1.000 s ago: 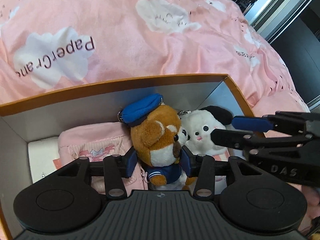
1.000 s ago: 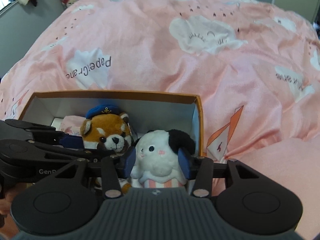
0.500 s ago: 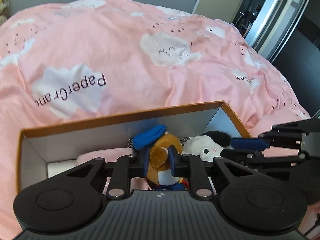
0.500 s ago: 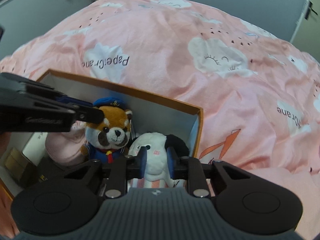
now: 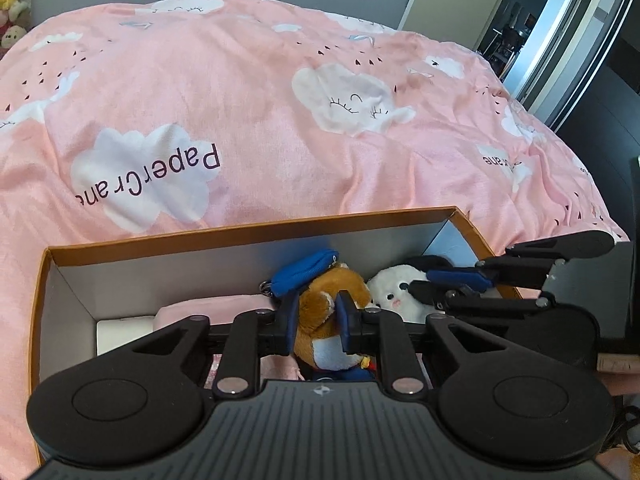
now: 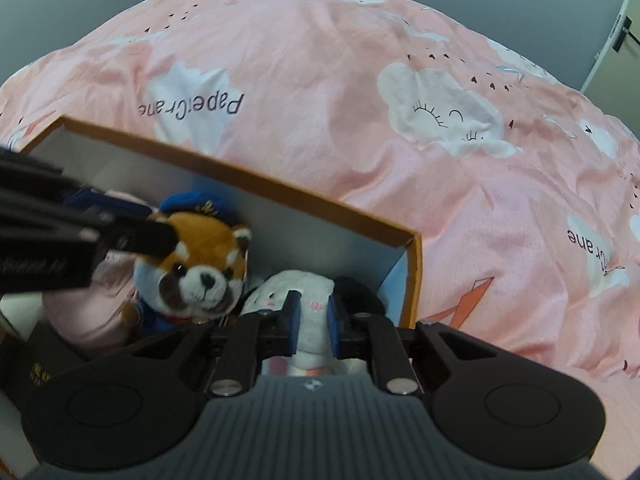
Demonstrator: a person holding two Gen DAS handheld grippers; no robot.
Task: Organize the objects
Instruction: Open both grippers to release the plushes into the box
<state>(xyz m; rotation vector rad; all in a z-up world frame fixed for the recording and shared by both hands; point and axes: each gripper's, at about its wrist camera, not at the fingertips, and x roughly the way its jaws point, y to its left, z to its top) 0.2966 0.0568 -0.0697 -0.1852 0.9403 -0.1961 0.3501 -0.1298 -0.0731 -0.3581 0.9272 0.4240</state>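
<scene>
An orange-rimmed cardboard box lies on the bed and holds the toys. My left gripper is shut on the head of a red panda plush that wears a blue cap. Beside it, in the box's right corner, sits a white plush with a black ear. My right gripper has this white plush between its blue pads; the jaws are closing and squeeze it. In the right wrist view the red panda plush faces the camera, with the left gripper's fingers on its head.
A pink soft item and a white flat thing fill the box's left side, next to a dark book-like item. The pink cloud-print bedspread stretches beyond the box. A doorway opens at the far right.
Both grippers went from open around their plush toys to clamped on them. The right wrist rolled, tilting its view. The left view tipped up, showing more bed.
</scene>
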